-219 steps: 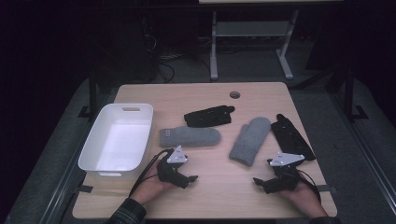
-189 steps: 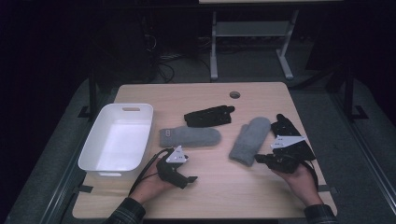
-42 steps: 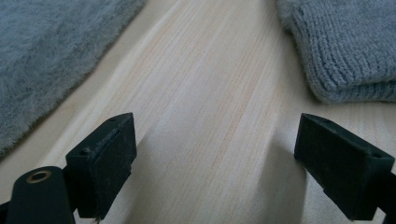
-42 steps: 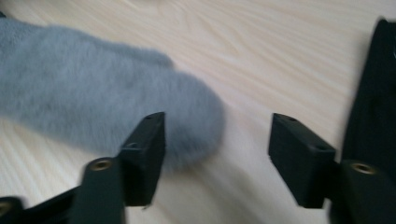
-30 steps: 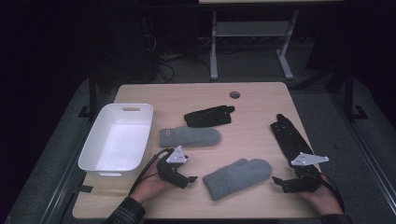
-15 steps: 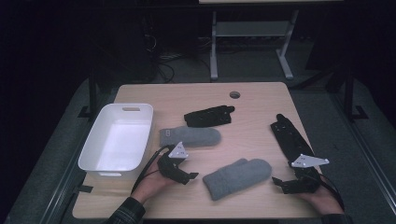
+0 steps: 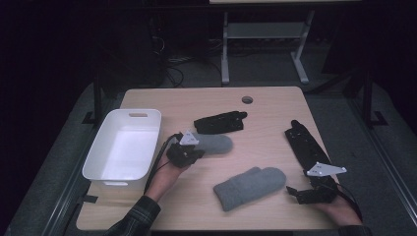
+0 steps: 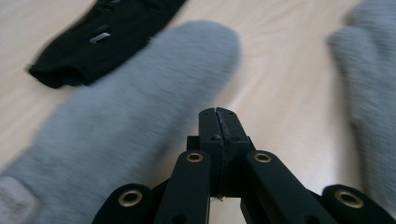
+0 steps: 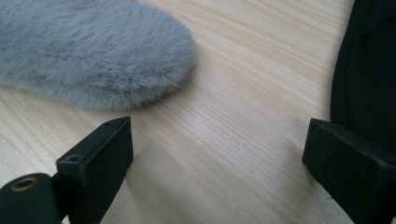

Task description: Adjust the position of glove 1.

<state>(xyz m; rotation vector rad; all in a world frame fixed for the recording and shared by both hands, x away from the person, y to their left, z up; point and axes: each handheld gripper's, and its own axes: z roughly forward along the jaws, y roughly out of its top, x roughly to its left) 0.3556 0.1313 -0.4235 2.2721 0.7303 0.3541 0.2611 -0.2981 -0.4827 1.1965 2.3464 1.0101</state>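
— So, how is the far mitten [image 7: 214, 143] placed against the left tongs [image 7: 192, 153]?
— In the high view it is seen touching them or just beside them, running off toward 3 o'clock. Its long axis is laid from 9 to 3 across the worktop [image 7: 275, 113], with the cuff at the tongs' end. In the left gripper view it is spread from 7 to 1 o'clock, and its edge is found at about 10 o'clock of the tips.
— And is anything held?
— Nothing. The jaws of the left tongs have just been closing and are pressed flat together, with no cloth caught between them. The mitten is left lying flat on the worktop.
— What of the right tongs [image 7: 300, 192]?
— They are held wide open and empty, low over the wood. The near mitten [image 7: 251, 186] is found at 9 o'clock of them, and a black glove [image 7: 305, 142] at 12.
— Which hand is better placed, then?
— The left, it is judged: the far mitten is beside it and well apart from the right. The jaws would need to be reopened and shifted toward 10 o'clock over the cuff before a grip could be taken. The bin [image 7: 98, 162] is set at 9 o'clock of the left tongs, so a carry along the mitten's own axis would be called for.
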